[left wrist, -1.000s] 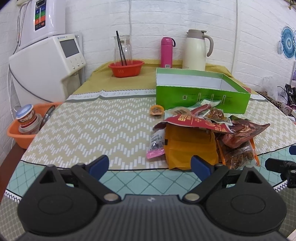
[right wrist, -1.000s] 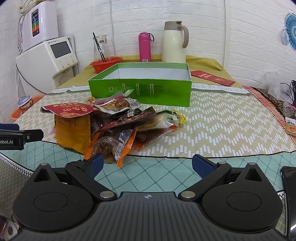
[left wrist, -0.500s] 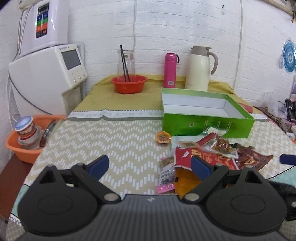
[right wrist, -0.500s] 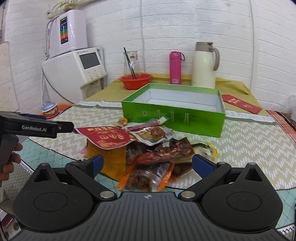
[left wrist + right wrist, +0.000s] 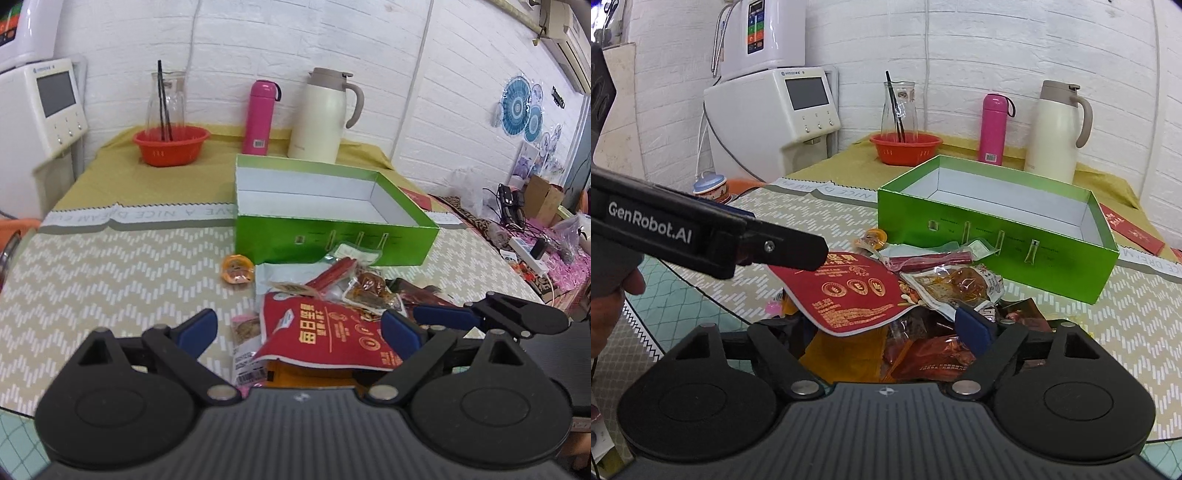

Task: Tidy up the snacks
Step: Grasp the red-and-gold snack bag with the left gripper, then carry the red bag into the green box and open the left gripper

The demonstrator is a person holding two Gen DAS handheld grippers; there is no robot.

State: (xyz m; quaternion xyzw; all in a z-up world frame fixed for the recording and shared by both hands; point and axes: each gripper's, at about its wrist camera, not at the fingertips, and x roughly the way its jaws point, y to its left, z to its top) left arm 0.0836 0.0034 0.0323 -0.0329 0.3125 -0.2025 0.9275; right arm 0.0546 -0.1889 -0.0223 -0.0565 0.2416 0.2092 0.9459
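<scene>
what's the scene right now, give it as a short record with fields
setting: patterned table by a white brick wall
snack pile: mixed packets heaped in front of the box, red pouch on top
container: green box, open, nothing seen inside
left gripper: open, straddling the red pouch
right gripper: open, low over the pile
behind box: pink bottle, cream jug, red bowl

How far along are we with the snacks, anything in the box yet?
Nothing is done yet: the green box shows only its bare white inside. In hand: both grippers are open over the snack pile, the left gripper straddling the red pouch, the right gripper holding nothing. Left: every packet, including the small orange cup.
</scene>
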